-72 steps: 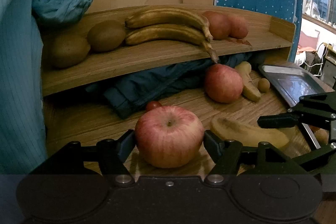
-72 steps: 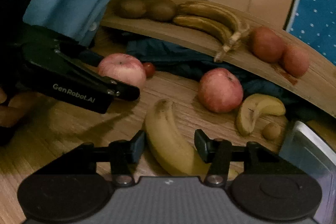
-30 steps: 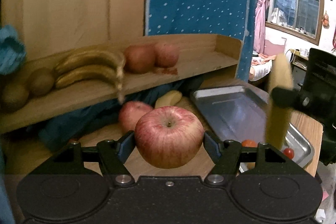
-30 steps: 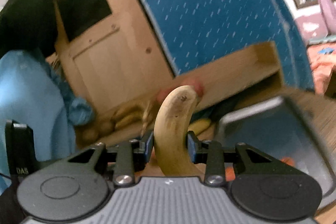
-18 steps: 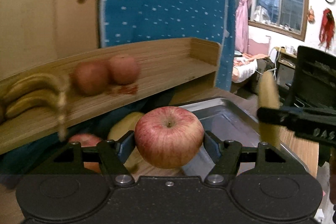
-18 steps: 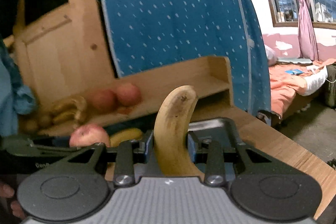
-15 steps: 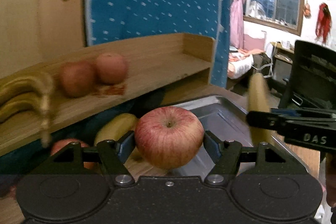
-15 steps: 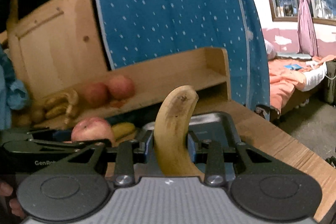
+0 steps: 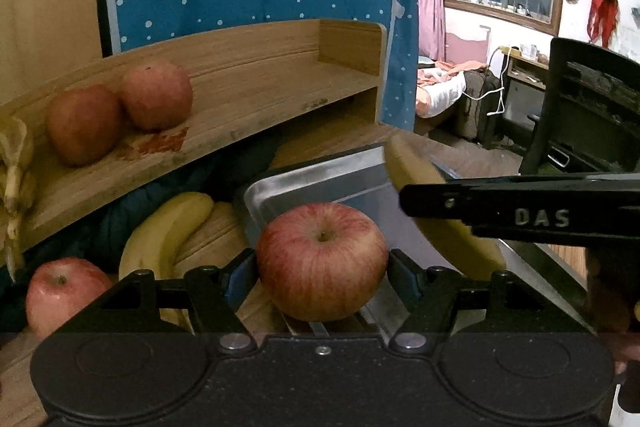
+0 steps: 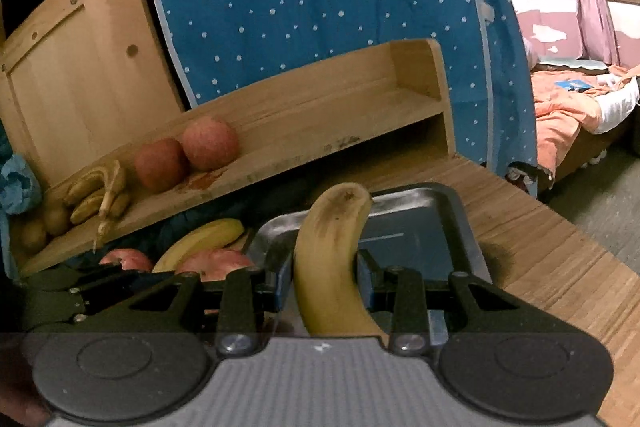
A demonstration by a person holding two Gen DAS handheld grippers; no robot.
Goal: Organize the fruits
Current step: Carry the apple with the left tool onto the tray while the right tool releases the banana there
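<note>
Left gripper [image 9: 322,277] clamps a red-streaked apple [image 9: 322,261] between its two pads, stem up; right gripper [image 10: 324,291] pinches a yellow banana [image 10: 330,259] at mid-length, blossom end pointing up and away. We log both tools as loaded, neither slack.

Just beyond the fingers we see the metal tray [image 10: 452,211] on the wooden table [image 10: 540,251]; both fruits hang over its near part, apparently not yet resting on it. From the left wrist view the right gripper crosses in from the right with its banana over the tray.

Left of the tray, on the table, lie a second banana [image 9: 168,223] and another apple [image 9: 60,291], beside dark cloth. Farther back, the wooden shelf [image 9: 256,99] carries two apples [image 9: 120,111] and, at its left end, a bunch of bananas [image 10: 98,193].

We judge the step as carry-to-tray, nearly at its end. The next move calls for lowering each fruit until the tray floor takes its weight, then easing the pads apart; we would keep the apple clear of the banana, since it may roll on bare metal.
</note>
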